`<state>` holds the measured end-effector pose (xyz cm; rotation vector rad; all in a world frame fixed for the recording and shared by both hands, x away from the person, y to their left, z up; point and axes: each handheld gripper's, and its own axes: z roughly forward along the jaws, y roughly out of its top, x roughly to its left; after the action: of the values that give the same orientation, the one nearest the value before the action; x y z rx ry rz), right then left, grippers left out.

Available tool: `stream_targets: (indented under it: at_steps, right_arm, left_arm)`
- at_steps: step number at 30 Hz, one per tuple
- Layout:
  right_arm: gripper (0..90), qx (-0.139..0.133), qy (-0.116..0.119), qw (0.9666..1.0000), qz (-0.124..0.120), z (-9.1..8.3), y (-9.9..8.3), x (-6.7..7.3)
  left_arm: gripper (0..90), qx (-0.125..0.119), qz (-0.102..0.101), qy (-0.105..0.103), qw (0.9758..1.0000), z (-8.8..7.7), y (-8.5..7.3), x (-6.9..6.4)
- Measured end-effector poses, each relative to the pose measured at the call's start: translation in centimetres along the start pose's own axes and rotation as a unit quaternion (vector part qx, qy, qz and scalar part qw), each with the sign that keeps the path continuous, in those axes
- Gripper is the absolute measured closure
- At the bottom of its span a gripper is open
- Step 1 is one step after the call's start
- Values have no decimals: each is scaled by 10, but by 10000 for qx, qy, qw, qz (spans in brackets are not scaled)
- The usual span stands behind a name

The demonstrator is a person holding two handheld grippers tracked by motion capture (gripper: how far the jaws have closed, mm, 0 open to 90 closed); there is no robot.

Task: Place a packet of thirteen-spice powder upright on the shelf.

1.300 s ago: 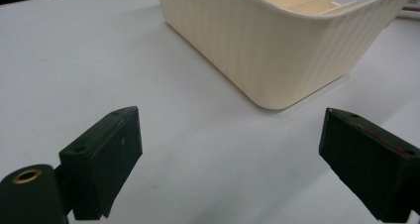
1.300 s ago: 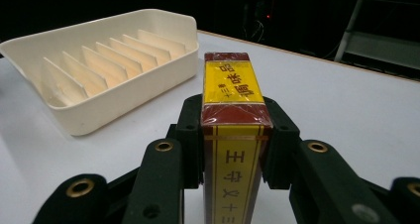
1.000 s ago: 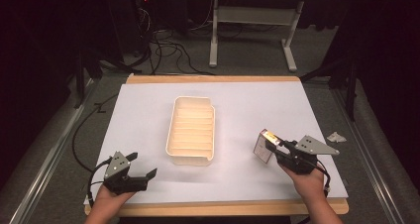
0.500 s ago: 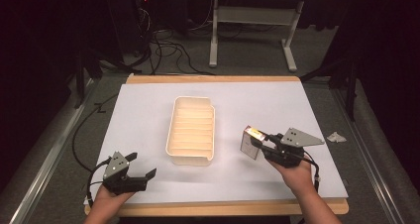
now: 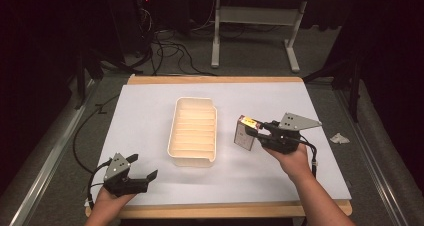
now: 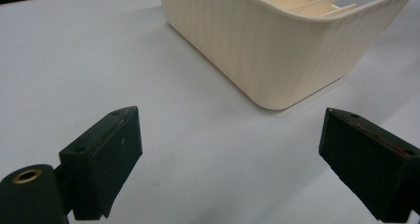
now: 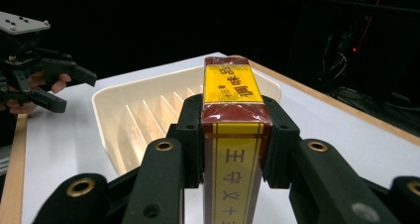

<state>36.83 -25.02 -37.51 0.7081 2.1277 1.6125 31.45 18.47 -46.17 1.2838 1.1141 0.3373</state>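
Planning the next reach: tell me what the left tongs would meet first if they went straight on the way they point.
Most likely the near corner of the cream slotted tray: it lies ahead of the open left tongs, slightly off centre, with bare white table between. Depth is hard to judge.

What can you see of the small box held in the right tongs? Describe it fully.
The small box is a slim rectangular pack, dark red with yellow panels bearing printed characters, glossy as if film-wrapped. It stands on end, clamped on both broad sides by the right tongs, raised off the white table sheet, just right of the cream slotted tray.
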Motion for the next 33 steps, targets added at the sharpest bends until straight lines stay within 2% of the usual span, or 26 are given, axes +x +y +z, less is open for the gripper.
stream_targets:
  at_steps: [4,12,21,24,28,33]
  right_arm:
    - [681,26,27,10000,-30,6,6,-2]
    - [681,40,237,9997,28,23,16,-8]
    - [682,84,448,9990,-32,43,20,-10]
    - [682,48,601,9981,-98,52,21,-11]
    - [682,98,641,9978,-144,58,22,-12]
    - [682,6,962,9951,-237,69,23,-14]
  left_arm:
    - [102,11,28,9,10000,0,0,0]
    - [102,-10,-3,7,10000,-1,1,0]
    - [102,-4,3,-5,10000,-1,0,0]
    - [101,1,24,-5,10000,-2,0,0]
    - [102,-12,3,-5,10000,-2,0,-1]
    - [102,-19,-12,7,10000,-3,0,-1]
